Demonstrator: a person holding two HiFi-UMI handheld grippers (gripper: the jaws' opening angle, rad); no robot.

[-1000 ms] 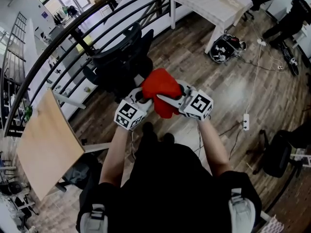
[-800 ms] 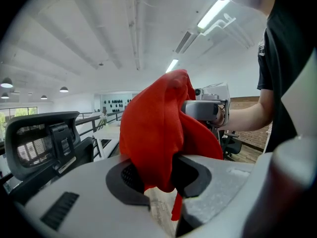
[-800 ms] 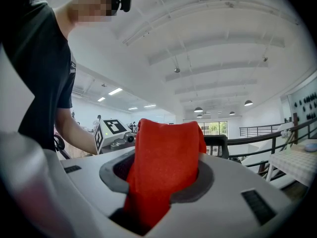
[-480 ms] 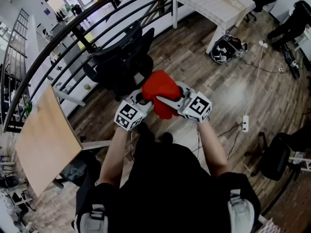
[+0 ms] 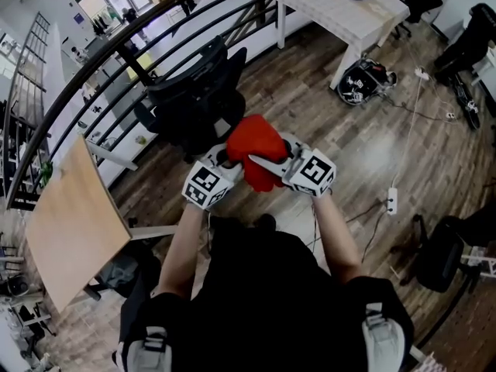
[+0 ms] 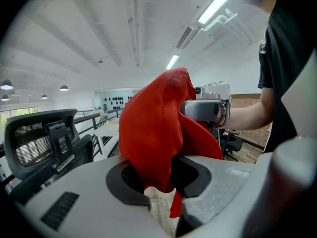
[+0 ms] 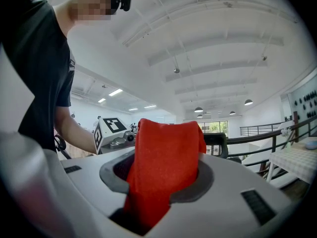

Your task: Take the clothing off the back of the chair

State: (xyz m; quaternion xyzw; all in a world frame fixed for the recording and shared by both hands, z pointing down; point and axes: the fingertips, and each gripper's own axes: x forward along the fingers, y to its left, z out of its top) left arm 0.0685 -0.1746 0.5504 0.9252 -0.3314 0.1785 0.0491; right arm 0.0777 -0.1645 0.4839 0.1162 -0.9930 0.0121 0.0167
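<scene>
Holding the red clothing (image 5: pixel 256 142) bunched between them, the left tool (image 5: pixel 225 158) and the right tool (image 5: pixel 265 161) each had their jaws closed on a fold of it, with cloth filling both gaps. The clothing hung in the air before the person, apart from the black chair (image 5: pixel 194 91) just beyond. Doing this step well probably meant keeping both pinches firm and drawing the cloth clear so no loose end snagged the chair back.
</scene>
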